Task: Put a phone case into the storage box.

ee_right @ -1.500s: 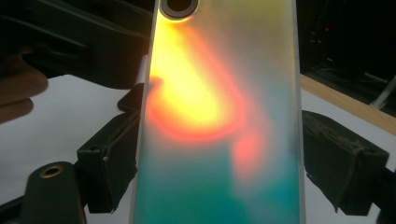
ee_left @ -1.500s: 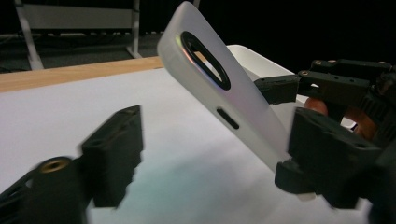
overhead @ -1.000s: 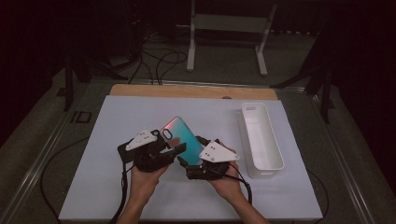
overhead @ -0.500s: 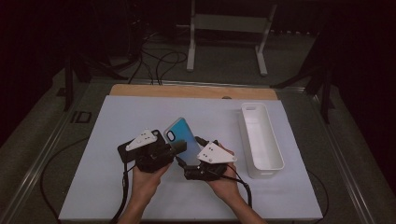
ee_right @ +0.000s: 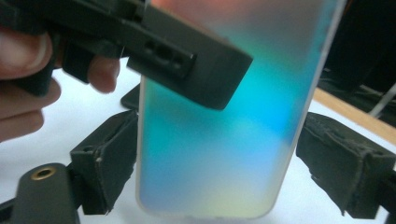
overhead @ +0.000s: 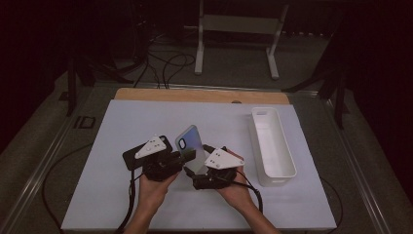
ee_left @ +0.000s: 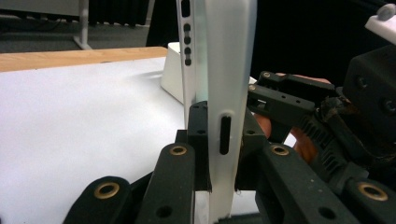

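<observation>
1. The left gripper [overhead: 187,156] had just been closing and clamped the case [overhead: 190,141].
2. The right gripper [overhead: 197,171] stood apart around the case.
3. The case stood above the tabletop [overhead: 122,122], with the bin [overhead: 285,165] at 3 o'clock.

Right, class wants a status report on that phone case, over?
Left gripper just closed, clamped on phone case edge. Right gripper open, jaws straddling it. Case upright between both. White tray well aside.
</observation>
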### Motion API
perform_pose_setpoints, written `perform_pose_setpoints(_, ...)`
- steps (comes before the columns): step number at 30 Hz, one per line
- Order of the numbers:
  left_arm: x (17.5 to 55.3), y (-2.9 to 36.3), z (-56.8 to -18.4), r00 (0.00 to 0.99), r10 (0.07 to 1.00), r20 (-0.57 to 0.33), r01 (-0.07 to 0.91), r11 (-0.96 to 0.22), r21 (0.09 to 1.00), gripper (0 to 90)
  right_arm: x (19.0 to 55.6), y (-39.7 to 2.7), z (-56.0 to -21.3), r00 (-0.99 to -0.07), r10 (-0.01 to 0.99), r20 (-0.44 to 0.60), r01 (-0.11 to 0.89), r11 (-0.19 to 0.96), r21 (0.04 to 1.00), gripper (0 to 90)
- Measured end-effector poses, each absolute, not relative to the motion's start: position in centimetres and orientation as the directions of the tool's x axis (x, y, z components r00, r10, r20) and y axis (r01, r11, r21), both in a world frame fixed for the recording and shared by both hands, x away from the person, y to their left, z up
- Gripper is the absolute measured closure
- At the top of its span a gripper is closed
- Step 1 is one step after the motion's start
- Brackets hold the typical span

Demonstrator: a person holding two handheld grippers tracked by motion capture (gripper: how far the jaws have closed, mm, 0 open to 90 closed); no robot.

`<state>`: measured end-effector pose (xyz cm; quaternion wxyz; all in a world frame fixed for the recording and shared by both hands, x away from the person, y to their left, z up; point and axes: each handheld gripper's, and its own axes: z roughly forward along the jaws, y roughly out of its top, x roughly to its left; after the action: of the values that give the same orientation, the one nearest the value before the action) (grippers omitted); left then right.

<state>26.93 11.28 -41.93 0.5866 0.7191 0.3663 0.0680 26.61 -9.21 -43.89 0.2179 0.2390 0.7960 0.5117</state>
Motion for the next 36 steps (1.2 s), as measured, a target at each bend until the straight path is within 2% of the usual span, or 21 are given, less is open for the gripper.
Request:
perform_pose_setpoints(7, 26.7, 11.6, -41.9, 0.717, 0.63, -0.299, 0.424, -0.053, 0.904, 80.8, 26.6, -9.7, -43.6, -0.801, 0.588, -0.109, 0.155, 0.379, 0.912, 12.7)
perform_pose_setpoints(22, 26.5, 11.9, -41.9, 0.704, 0.661, -0.26, 0.396, -0.062, 0.916, 80.8, 27.8, -12.0, -42.4, -0.802, 0.597, 0.014, 0.243, 0.305, 0.921, 12.8)
perform_pose_setpoints(36, 26.3, 11.8, -42.2, 0.692, 0.685, -0.228, 0.379, -0.076, 0.922, 80.7, 28.9, -11.3, -39.9, -0.812, 0.575, 0.102, 0.288, 0.242, 0.927, 13.0)
